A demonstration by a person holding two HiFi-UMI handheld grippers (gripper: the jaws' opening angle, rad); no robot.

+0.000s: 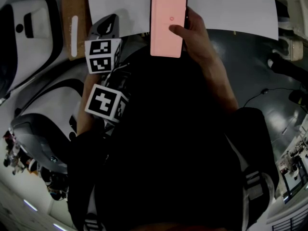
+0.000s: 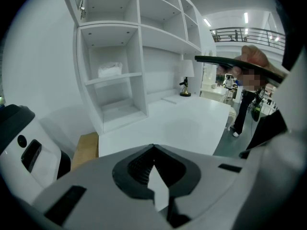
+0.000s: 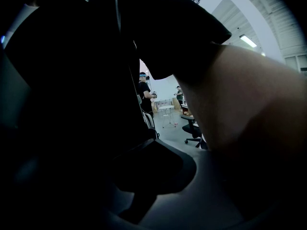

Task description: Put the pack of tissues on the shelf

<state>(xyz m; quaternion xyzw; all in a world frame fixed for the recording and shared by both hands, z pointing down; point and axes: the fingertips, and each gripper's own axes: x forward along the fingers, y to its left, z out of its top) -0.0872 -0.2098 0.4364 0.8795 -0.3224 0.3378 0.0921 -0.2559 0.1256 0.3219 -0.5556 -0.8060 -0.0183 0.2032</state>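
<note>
My left gripper is pointing out over the flat white tabletop, its grey jaws pressed together at the tips with nothing between them. My right gripper is lying in deep shadow against my black top and my bare forearm. Its jaws are likewise meeting at the tips, empty as far as the dim view is showing. From the head view both grippers are sitting at my left side, one black-and-white marker cube just beyond the other. My right hand is holding up a slim black phone with a glowing pink screen, the thumb resting on the glass. The white pack of tissues is lying well apart from both grippers, far to the left across the table. It is resting on the middle board of the left column of the tall white shelf unit. It is showing as a soft, low, slightly crumpled white bundle, wider than it is high, sitting toward the back of its compartment. Any print on it is too small to make out. A flat brown board is lying at the near left edge of the table, beside the foot of the shelf unit.
</note>
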